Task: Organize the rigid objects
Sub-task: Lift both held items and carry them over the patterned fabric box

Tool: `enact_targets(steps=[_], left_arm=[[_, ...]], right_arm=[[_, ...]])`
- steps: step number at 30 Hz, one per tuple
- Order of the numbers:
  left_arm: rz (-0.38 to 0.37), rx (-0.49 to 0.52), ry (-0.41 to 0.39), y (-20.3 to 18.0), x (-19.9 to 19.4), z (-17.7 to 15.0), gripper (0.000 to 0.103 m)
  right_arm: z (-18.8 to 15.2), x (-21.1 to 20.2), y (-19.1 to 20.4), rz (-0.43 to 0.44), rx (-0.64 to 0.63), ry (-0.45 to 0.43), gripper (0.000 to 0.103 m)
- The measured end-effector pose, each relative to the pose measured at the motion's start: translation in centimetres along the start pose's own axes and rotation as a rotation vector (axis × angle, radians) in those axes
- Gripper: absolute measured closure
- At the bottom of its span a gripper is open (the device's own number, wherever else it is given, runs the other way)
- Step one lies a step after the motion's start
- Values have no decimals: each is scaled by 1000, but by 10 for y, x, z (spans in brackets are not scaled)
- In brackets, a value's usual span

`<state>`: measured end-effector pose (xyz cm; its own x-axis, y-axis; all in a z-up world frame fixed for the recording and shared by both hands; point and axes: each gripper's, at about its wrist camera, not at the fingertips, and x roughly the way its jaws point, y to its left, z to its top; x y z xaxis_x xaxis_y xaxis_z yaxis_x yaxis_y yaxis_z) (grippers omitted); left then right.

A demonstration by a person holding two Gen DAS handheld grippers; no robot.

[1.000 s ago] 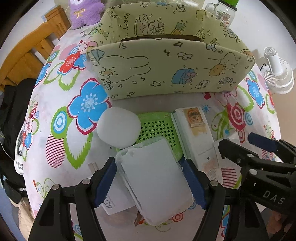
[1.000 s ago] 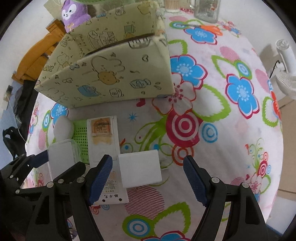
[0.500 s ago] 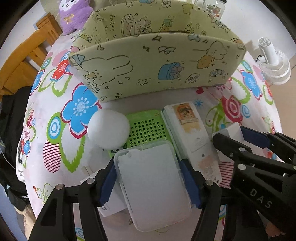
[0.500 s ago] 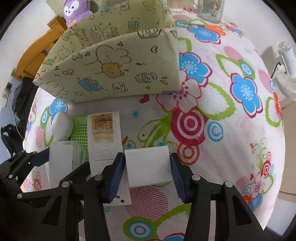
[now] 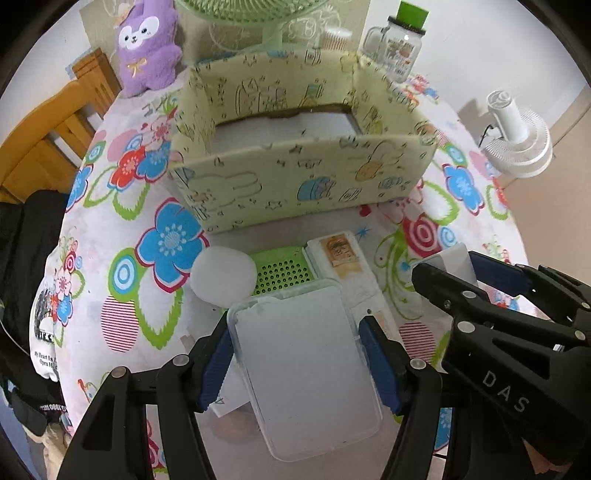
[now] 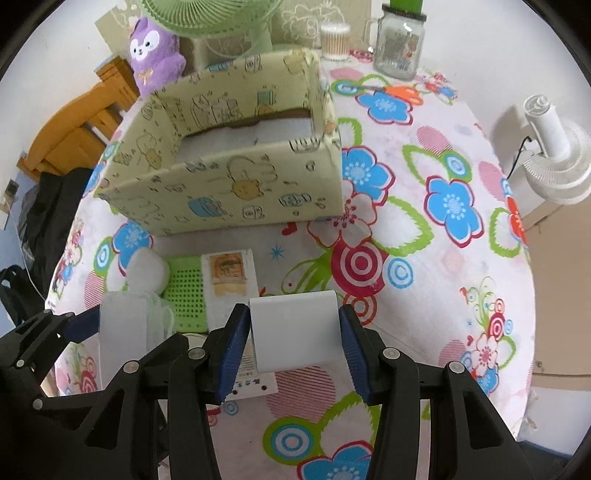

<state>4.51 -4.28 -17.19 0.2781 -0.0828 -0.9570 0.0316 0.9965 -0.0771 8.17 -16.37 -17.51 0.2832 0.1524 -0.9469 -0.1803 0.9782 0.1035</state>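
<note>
My left gripper (image 5: 295, 354) is shut on a clear plastic case (image 5: 306, 365) and holds it above the table. My right gripper (image 6: 293, 338) is shut on a white box (image 6: 295, 330), also lifted. On the flowered tablecloth lie a white round object (image 5: 223, 277), a green perforated pad (image 5: 282, 271) and a long white box with a brown label (image 5: 341, 258). The yellow cartoon-print storage box (image 5: 303, 177) stands open behind them, with a white bottom showing inside.
A purple plush toy (image 5: 147, 44), a green fan (image 6: 207, 18) and a glass jar with a green lid (image 5: 400, 48) stand at the back. A small white fan (image 5: 517, 133) is off the table's right. A wooden chair (image 5: 44, 136) is at the left.
Both grippers closed on their objects and lifted them: the left took the clear case, the right took the white box. Both views rose, and the storage box's inside came into sight.
</note>
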Motion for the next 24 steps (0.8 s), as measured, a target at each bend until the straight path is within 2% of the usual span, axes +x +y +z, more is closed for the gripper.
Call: enact_targets(steps=[15, 24], left_arm=[[-34, 45, -83, 25, -46, 0, 35], [-75, 85, -149, 32, -70, 4, 35]], right_arm=[[-4, -53, 35, -52, 40, -102, 51], [-5, -78, 48, -63, 105, -152, 51]])
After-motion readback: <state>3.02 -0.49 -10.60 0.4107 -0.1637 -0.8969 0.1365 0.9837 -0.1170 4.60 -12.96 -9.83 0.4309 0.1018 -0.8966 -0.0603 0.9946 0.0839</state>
